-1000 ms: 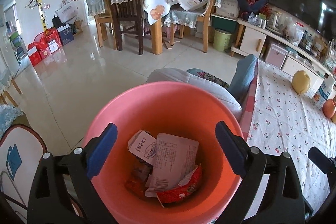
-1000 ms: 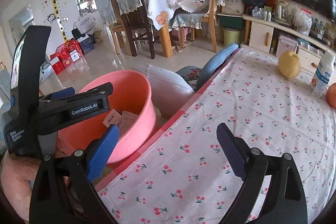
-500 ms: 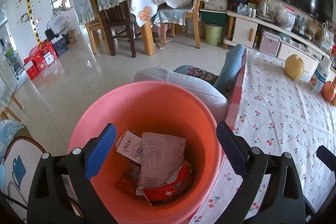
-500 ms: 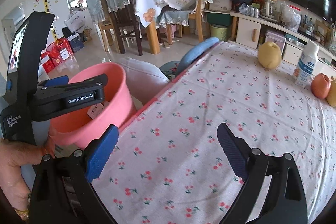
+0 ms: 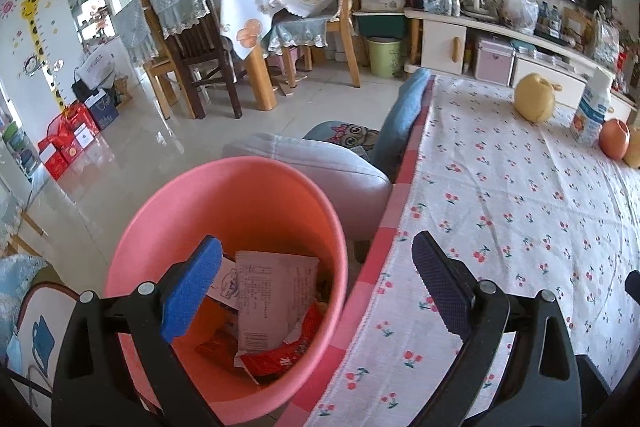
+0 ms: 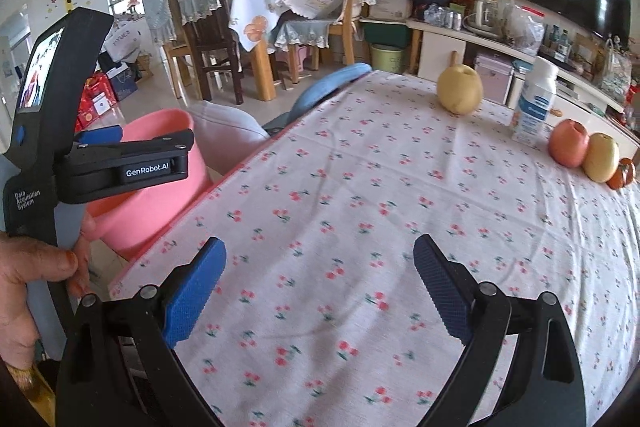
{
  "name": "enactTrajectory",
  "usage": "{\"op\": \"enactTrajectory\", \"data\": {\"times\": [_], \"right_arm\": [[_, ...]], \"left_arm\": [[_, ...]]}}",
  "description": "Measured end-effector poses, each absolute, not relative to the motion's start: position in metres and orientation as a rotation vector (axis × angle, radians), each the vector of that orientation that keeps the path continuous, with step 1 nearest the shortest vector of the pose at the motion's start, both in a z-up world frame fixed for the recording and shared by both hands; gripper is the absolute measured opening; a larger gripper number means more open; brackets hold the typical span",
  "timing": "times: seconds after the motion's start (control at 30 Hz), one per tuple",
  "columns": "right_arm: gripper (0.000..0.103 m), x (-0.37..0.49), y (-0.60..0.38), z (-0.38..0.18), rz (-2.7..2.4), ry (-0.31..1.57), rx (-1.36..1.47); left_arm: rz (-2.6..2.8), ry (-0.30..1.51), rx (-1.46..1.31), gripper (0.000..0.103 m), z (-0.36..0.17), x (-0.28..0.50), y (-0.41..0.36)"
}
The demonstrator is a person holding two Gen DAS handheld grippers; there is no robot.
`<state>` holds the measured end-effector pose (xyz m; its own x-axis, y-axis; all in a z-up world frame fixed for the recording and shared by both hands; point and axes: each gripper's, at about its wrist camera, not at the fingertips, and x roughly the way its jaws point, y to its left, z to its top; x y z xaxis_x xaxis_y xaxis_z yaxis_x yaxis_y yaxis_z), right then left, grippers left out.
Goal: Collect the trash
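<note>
A pink trash bin (image 5: 240, 211) stands beside the table's left edge; it also shows in the right wrist view (image 6: 160, 163). Inside lie a white paper wrapper (image 5: 268, 291) and a red wrapper (image 5: 280, 355). My left gripper (image 5: 316, 291) is open and empty, hovering over the bin's right rim and the table edge. My right gripper (image 6: 316, 291) is open and empty above the cherry-print tablecloth (image 6: 400, 219). The left gripper (image 6: 100, 163) appears at the left of the right wrist view, held by a hand.
On the far side of the table stand a yellow pear (image 6: 458, 89), a white bottle (image 6: 534, 105), a red apple (image 6: 568, 143) and a yellow apple (image 6: 600, 157). A grey cushioned seat (image 5: 320, 171) is behind the bin. A dining table with chairs (image 5: 224, 39) stands farther back.
Both grippers have shifted right, toward the table. The bin has slid left in both views. Both grippers stay open.
</note>
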<state>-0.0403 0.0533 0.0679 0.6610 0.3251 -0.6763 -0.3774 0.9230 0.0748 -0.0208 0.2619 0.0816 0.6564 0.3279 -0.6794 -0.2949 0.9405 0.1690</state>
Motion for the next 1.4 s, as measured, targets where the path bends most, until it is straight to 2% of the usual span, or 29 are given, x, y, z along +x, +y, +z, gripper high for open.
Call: {"op": "enactTrajectory", "data": {"times": [1.4], "right_arm": [[0.094, -0.09, -0.129, 0.068, 0.102, 0.716, 0.068]], "left_arm": [[0.054, 0.688, 0.213, 0.098, 0.084, -0.022, 0.065]]}}
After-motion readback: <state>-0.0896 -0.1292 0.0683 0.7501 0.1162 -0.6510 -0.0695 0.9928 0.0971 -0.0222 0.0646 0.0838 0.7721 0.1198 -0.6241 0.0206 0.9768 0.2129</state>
